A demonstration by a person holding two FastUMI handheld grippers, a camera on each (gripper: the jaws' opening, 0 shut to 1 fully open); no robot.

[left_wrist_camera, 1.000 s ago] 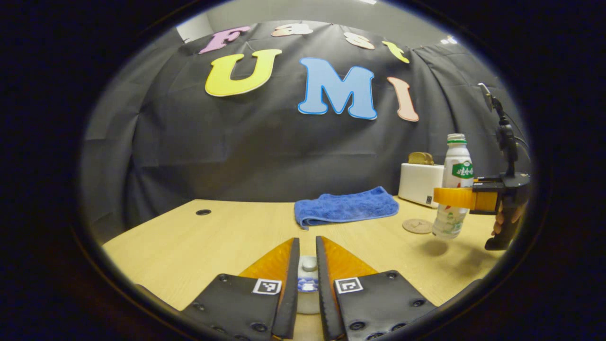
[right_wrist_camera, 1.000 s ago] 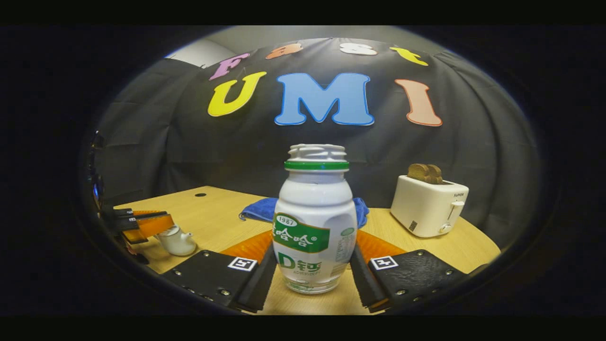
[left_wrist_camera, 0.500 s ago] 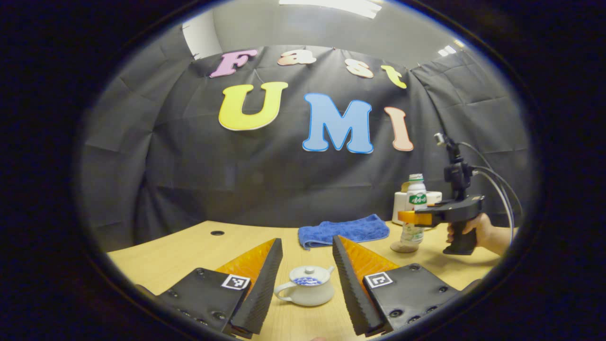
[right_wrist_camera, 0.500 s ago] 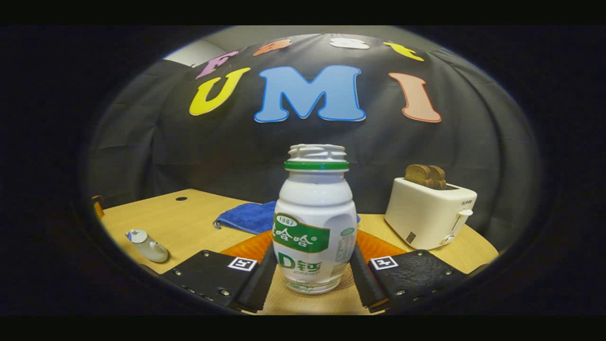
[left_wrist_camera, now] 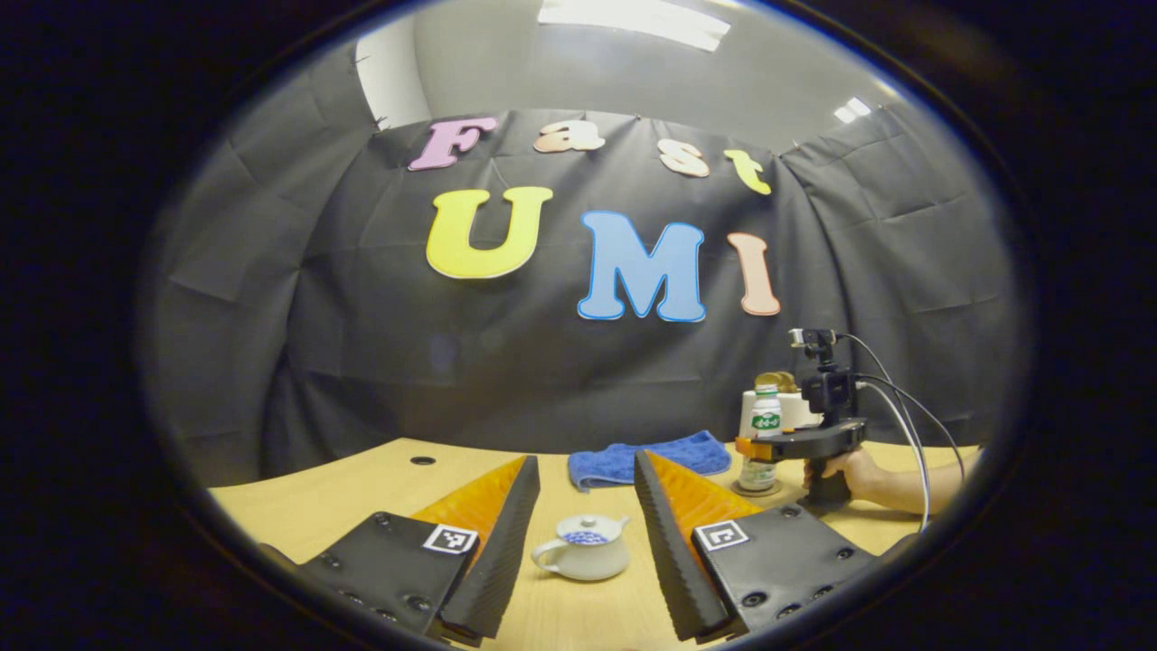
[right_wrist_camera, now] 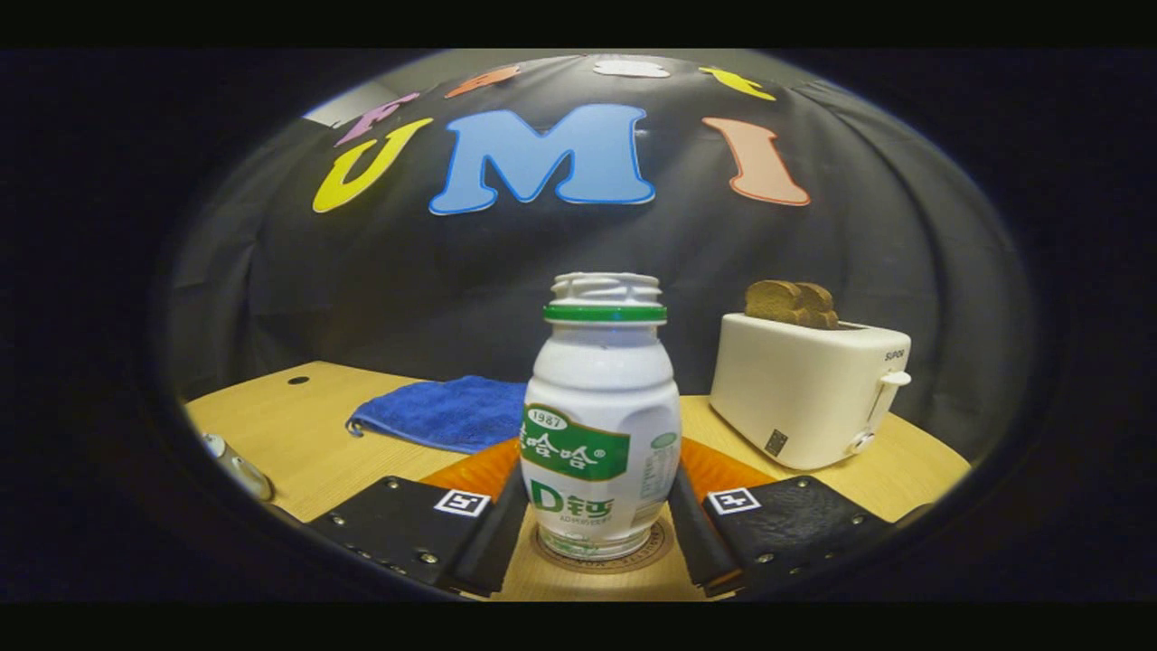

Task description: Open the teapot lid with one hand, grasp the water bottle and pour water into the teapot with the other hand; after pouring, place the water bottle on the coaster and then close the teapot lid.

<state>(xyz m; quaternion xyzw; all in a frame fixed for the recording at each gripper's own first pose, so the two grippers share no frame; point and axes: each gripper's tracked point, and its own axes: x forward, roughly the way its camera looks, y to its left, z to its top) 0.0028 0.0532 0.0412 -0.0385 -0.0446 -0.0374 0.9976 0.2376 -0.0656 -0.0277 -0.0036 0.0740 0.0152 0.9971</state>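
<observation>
A wooden table [left_wrist_camera: 343, 484] carries everything. At its back stands a white toaster [right_wrist_camera: 807, 389]; left of the toaster lies a blue towel [right_wrist_camera: 443, 413]. In front of the toaster, the right gripper [right_wrist_camera: 599, 529] clamps the upright water bottle [right_wrist_camera: 601, 425] over the round coaster [right_wrist_camera: 607, 560]. Far left of the toaster, the left gripper [left_wrist_camera: 583, 551] gapes wide around the lidded teapot [left_wrist_camera: 583, 546], touching nothing.

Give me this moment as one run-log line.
teapot: lid on, upright on table | left gripper: open, off teapot | right gripper: shut on water bottle | bottle over coaster | not released
</observation>
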